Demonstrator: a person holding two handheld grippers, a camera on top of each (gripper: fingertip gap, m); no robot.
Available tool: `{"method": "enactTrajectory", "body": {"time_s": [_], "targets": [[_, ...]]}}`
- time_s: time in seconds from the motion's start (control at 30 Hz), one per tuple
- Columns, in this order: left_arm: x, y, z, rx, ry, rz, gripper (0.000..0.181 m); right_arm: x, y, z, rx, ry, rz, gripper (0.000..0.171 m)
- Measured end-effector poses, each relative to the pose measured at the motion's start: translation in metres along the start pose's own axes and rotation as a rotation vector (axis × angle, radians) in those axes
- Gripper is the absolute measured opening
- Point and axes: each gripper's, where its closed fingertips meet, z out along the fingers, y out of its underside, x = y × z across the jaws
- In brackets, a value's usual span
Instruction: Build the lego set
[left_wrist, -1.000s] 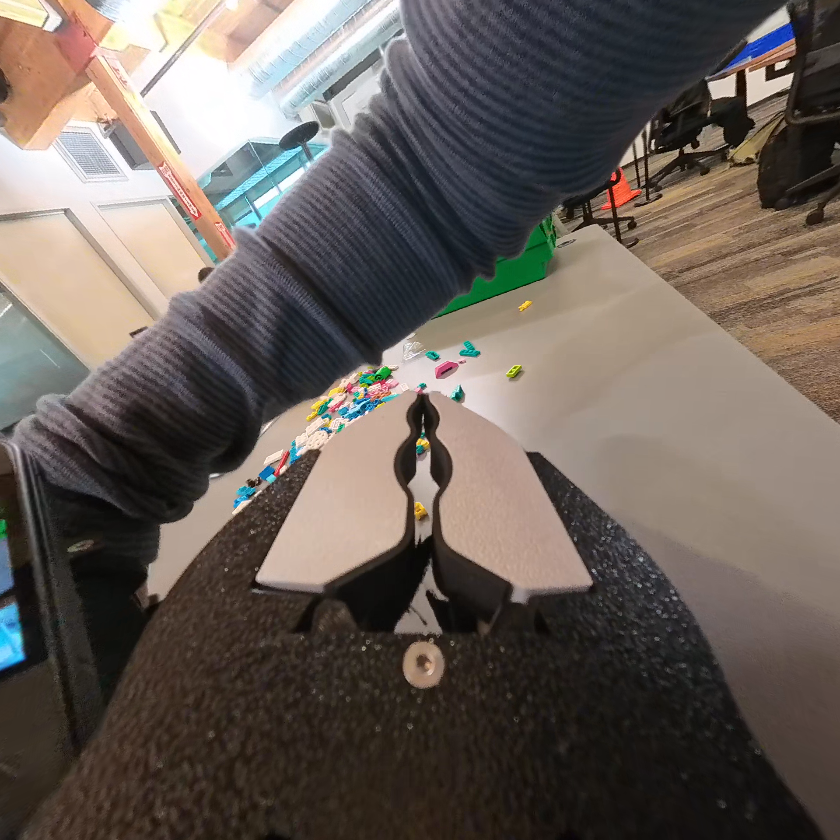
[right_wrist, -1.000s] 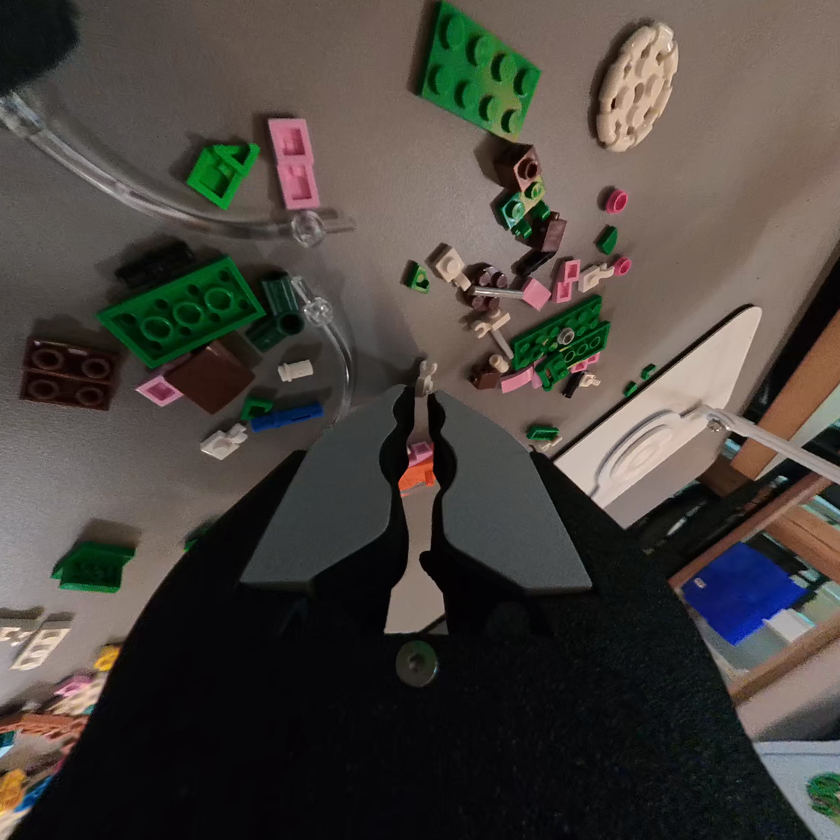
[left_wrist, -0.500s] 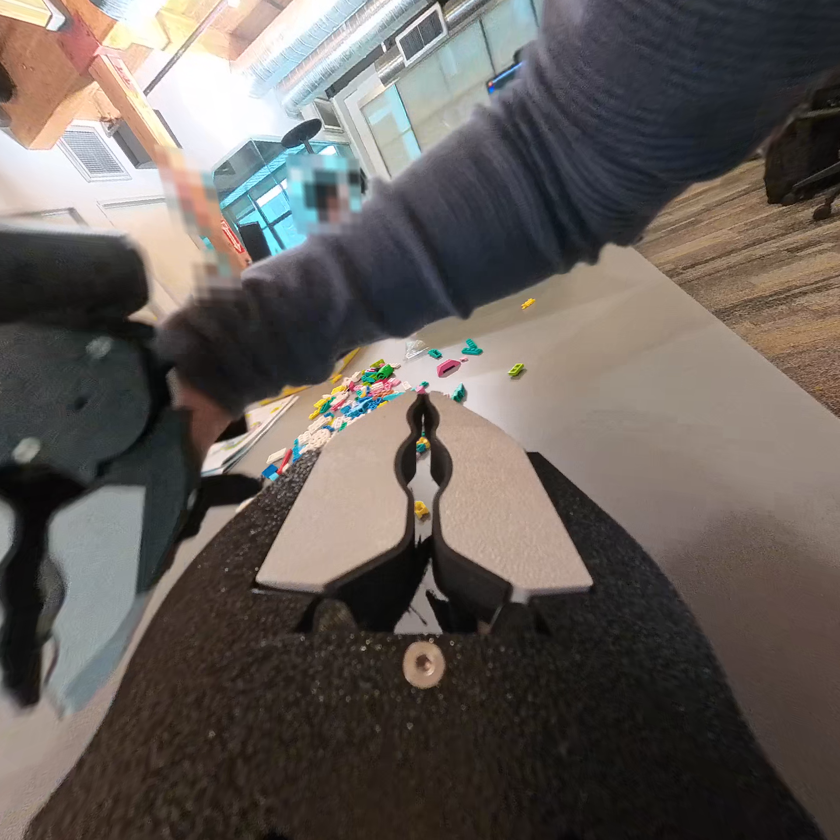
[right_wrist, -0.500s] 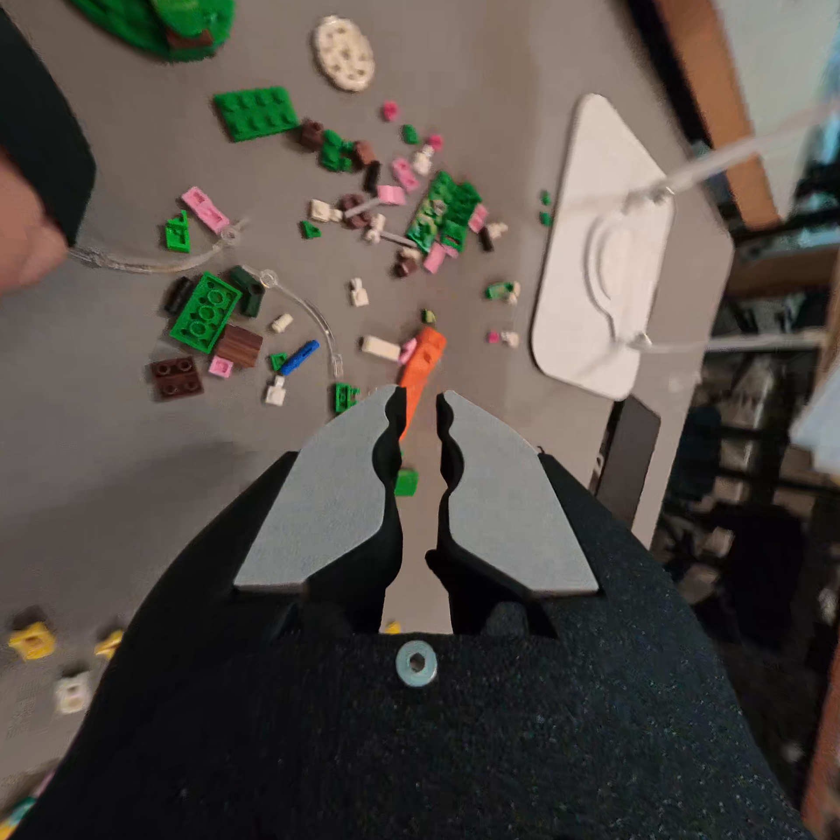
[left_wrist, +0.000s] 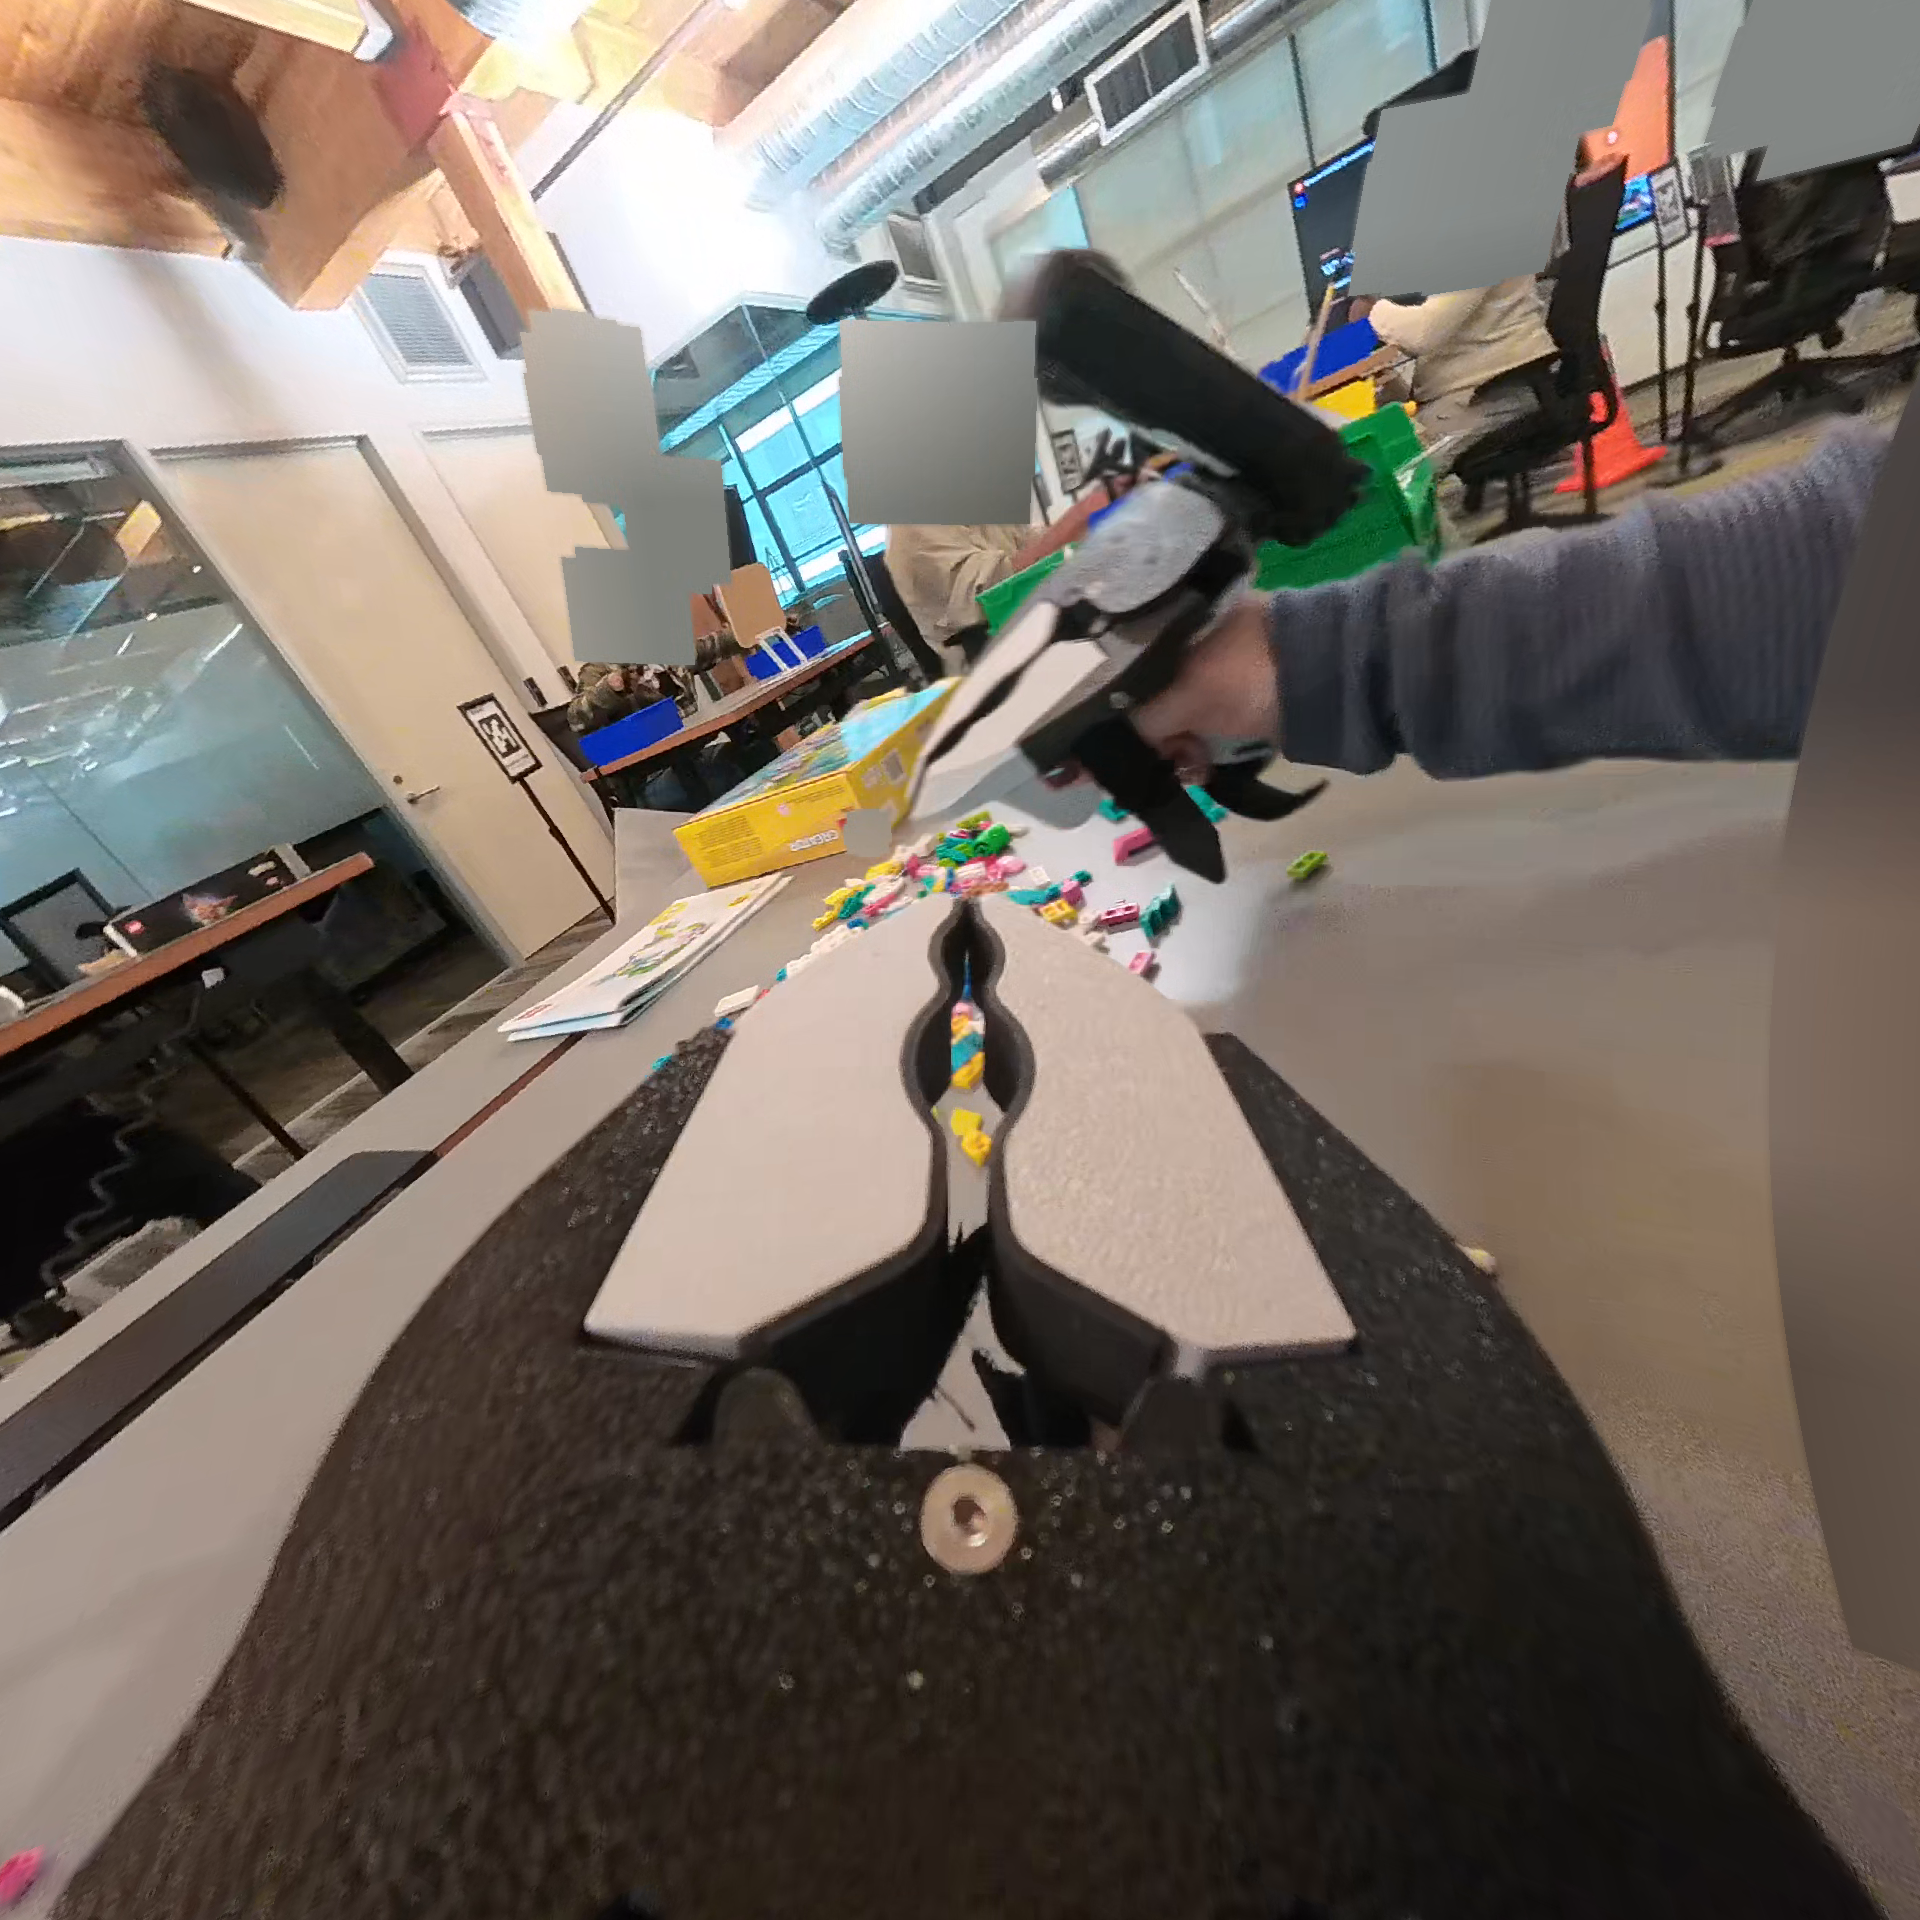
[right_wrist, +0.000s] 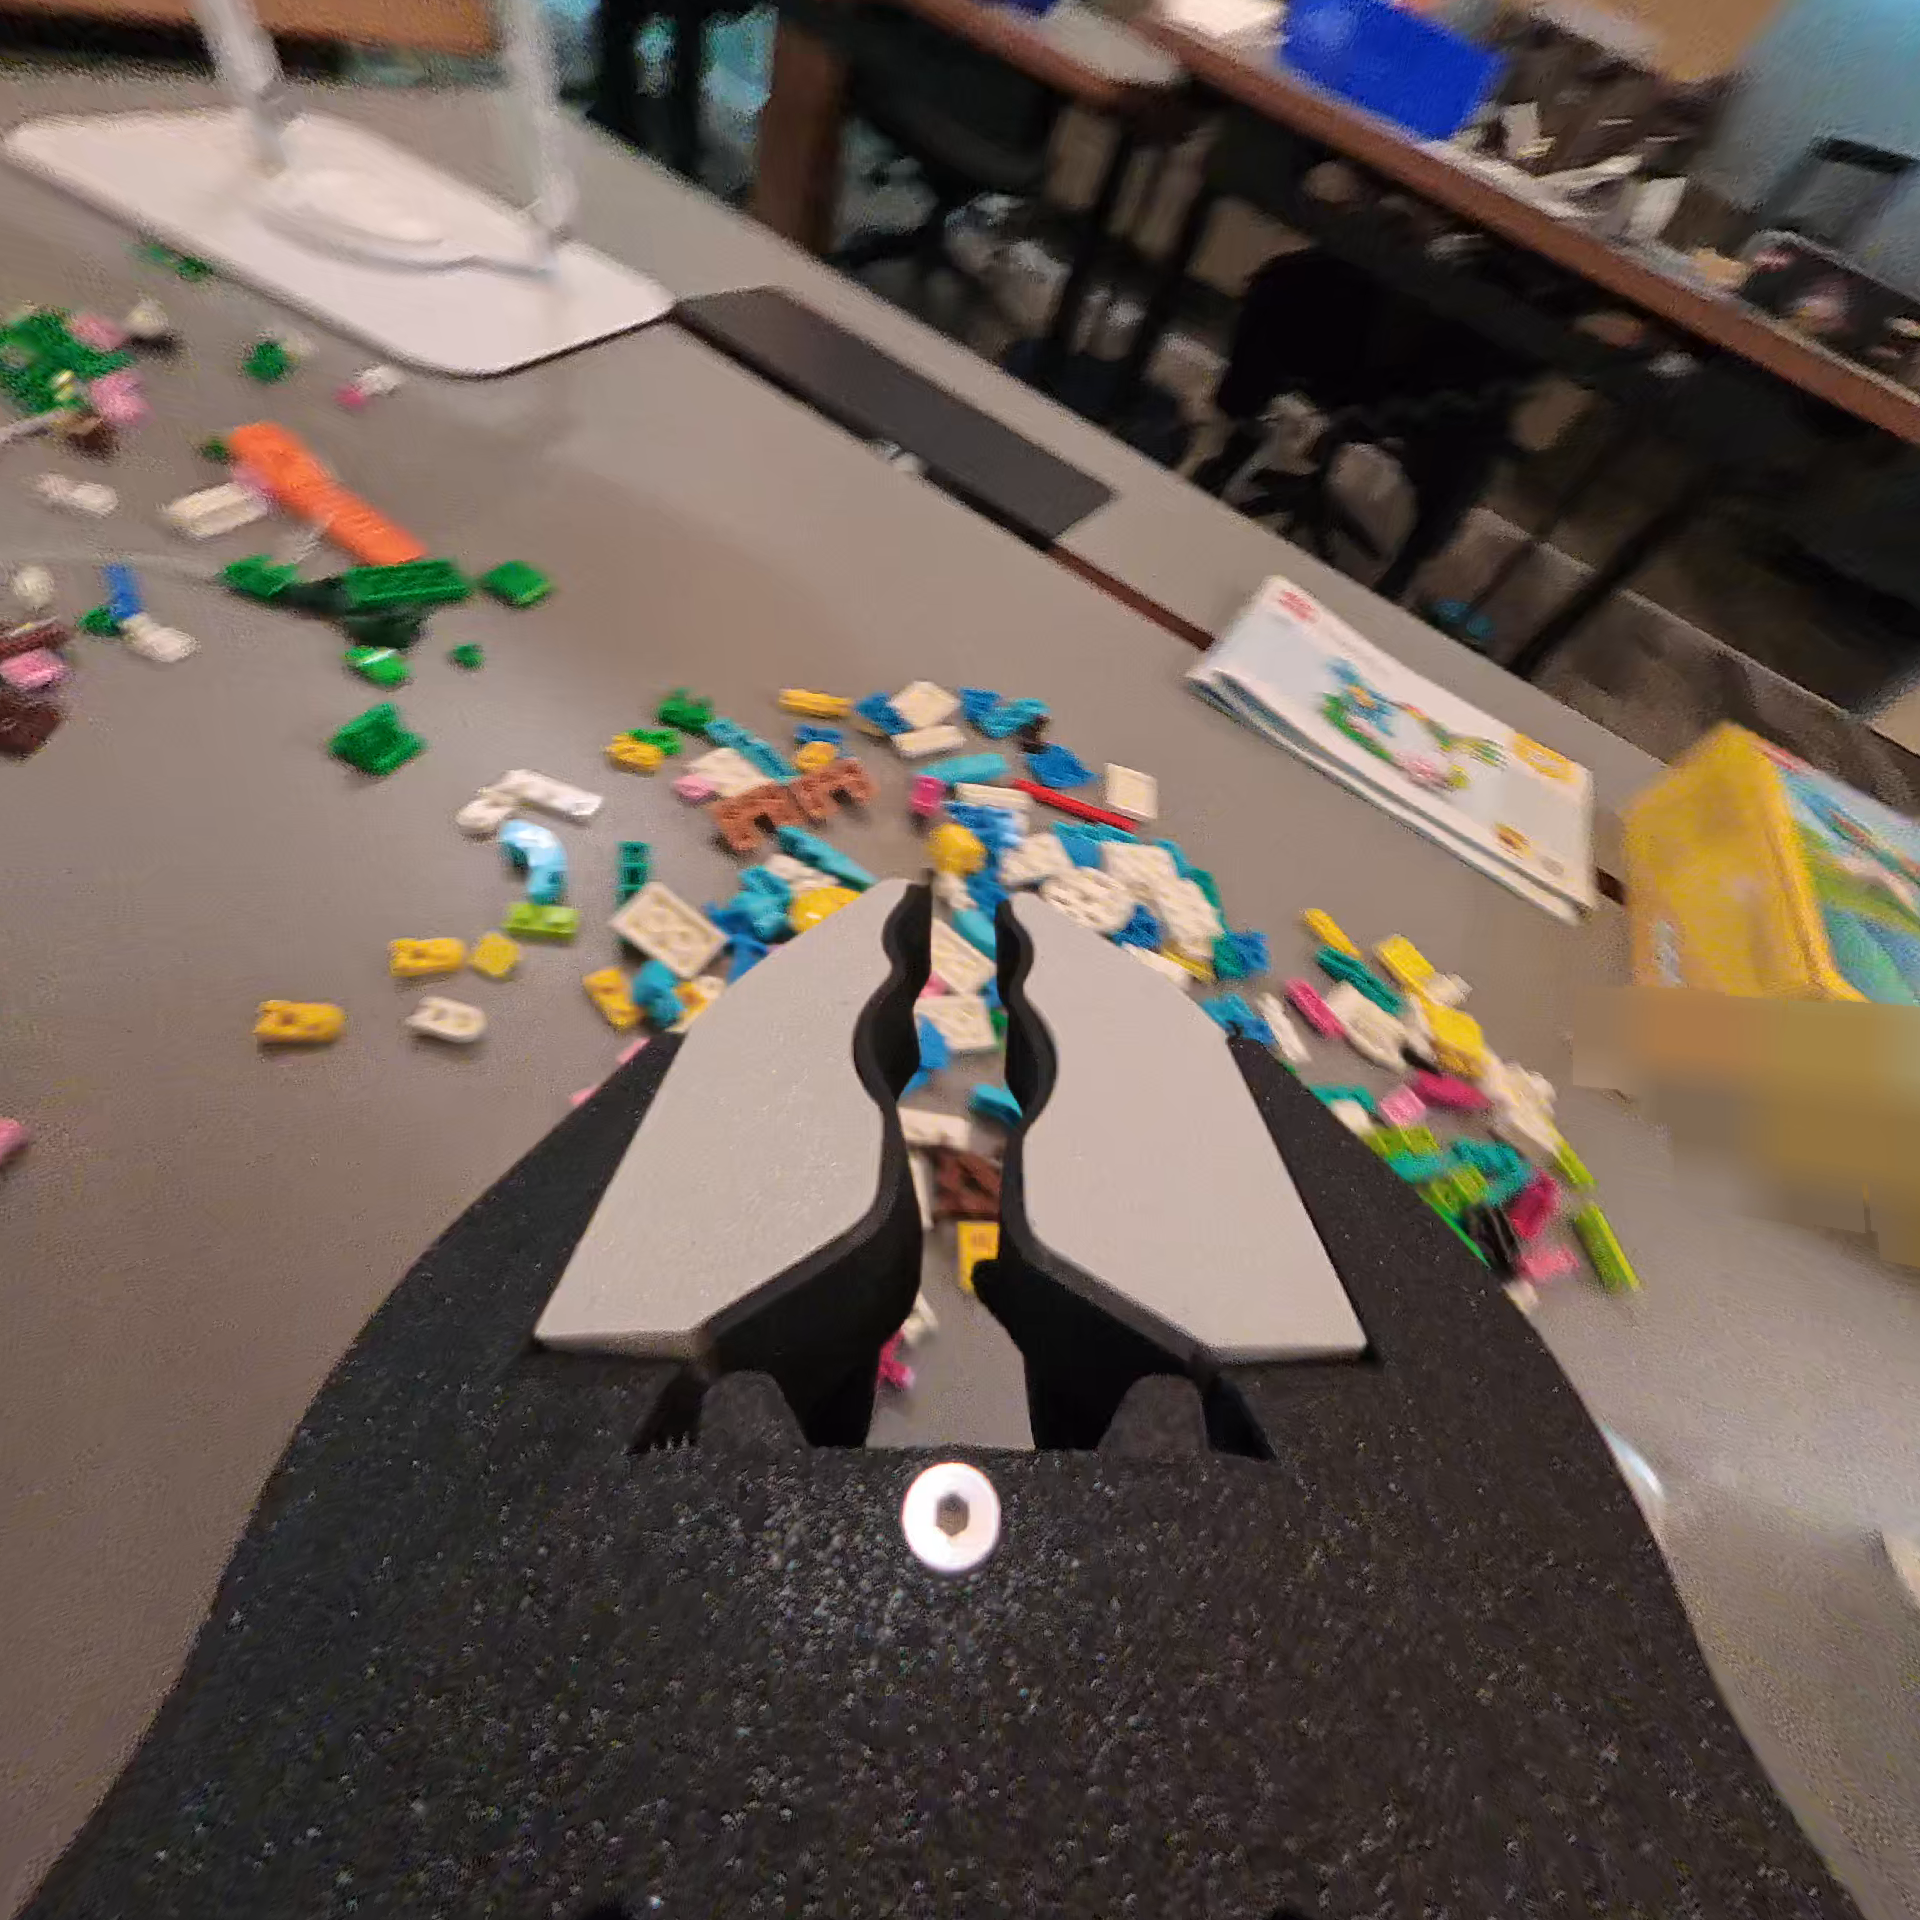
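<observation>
The left tool (left_wrist: 968, 914) is clenched on nothing. The right tool (right_wrist: 961, 906) is released above little bricks (right_wrist: 966, 831) on the worktop (right_wrist: 208, 1143).

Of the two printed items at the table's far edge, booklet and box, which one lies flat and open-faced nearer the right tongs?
The instruction booklet: thin, white, lying flat. The yellow box stands thicker, farther right of the right tongs.

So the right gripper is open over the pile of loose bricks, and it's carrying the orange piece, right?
Not quite. The right gripper is open over the pile of loose bricks, but empty; the right wrist view shows the orange piece lying on the table, far left.
</observation>
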Motion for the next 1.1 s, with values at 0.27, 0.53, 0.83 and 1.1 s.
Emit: {"method": "enactTrajectory", "body": {"time_s": [0.27,0.53,0.83,1.1], "targets": [[-0.003,-0.025,-0.012,0.106,-0.128,0.192,0.0,0.066,0.016,-0.045,0.223,0.333,0.081,0.01],[-0.003,-0.022,-0.012,0.087,-0.126,0.202,0.0,0.101,0.035,-0.059,0.194,0.426,-0.045,0.003],[0.003,-0.011,-0.006,0.028,-0.085,0.223,0.0,0.123,0.054,-0.054,0.174,0.396,-0.02,0.0],[-0.027,-0.004,-0.012,0.031,-0.159,0.015,0.0,0.123,0.053,-0.054,0.182,0.407,-0.037,0.0]]}}
